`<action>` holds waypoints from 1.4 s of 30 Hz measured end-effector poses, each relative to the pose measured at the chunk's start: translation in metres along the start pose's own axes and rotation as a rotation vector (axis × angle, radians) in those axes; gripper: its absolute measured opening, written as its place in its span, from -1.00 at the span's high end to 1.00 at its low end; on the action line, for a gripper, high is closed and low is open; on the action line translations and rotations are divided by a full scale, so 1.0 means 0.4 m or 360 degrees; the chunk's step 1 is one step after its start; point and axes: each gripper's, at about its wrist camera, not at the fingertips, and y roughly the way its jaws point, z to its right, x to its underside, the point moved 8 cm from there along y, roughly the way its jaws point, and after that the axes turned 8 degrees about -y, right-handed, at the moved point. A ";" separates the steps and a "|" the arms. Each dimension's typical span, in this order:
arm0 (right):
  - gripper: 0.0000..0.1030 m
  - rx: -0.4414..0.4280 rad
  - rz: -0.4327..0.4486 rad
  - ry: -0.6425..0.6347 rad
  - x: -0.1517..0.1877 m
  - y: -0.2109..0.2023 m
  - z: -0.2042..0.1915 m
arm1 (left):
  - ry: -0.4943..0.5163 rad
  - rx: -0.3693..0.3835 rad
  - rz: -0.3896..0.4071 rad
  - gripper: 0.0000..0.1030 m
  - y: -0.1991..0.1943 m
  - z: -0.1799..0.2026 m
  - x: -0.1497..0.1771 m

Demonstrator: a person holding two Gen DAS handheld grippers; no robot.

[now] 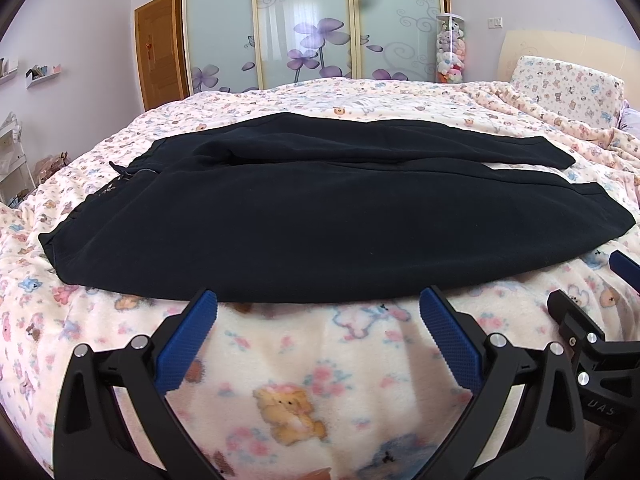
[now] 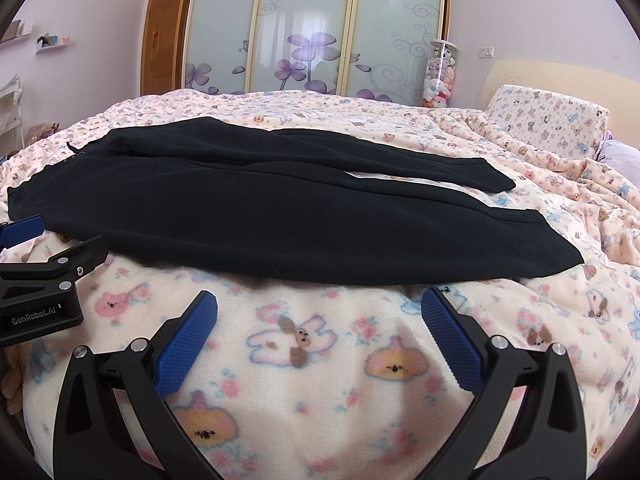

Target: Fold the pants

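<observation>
Black pants [image 1: 304, 216] lie flat across the bed, waistband at the left, both legs running right, the far leg a little apart from the near one. They also show in the right wrist view [image 2: 280, 216]. My left gripper [image 1: 318, 300] is open and empty, its blue pads just short of the near edge of the pants. My right gripper [image 2: 320, 300] is open and empty, also just short of that near edge, further toward the leg ends. Each gripper shows at the side of the other's view.
The bed is covered by a pink blanket with bear prints [image 1: 288, 360]. A pillow [image 2: 548, 120] and headboard stand at the right. A wardrobe with flowered glass doors [image 1: 312, 24] and a tube of plush toys [image 1: 450, 52] stand behind the bed.
</observation>
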 end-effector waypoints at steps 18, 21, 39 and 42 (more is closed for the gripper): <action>-0.97 -0.0024 0.0075 0.0087 -0.046 -0.022 0.061 | -0.0027 0.0044 0.0004 -0.97 -0.021 0.024 -0.056; -0.97 -0.0003 0.0108 0.0111 -0.082 -0.024 0.099 | -0.0045 0.0020 0.0056 -0.97 -0.032 0.009 -0.109; -0.97 -0.0053 -0.0254 0.0576 -0.339 0.272 0.457 | -0.0303 -0.0206 0.0401 -0.97 0.155 -0.116 -0.396; -0.97 -0.0032 -0.0447 0.0769 -0.371 0.409 0.545 | -0.0346 -0.0188 0.0459 -0.97 0.178 -0.126 -0.373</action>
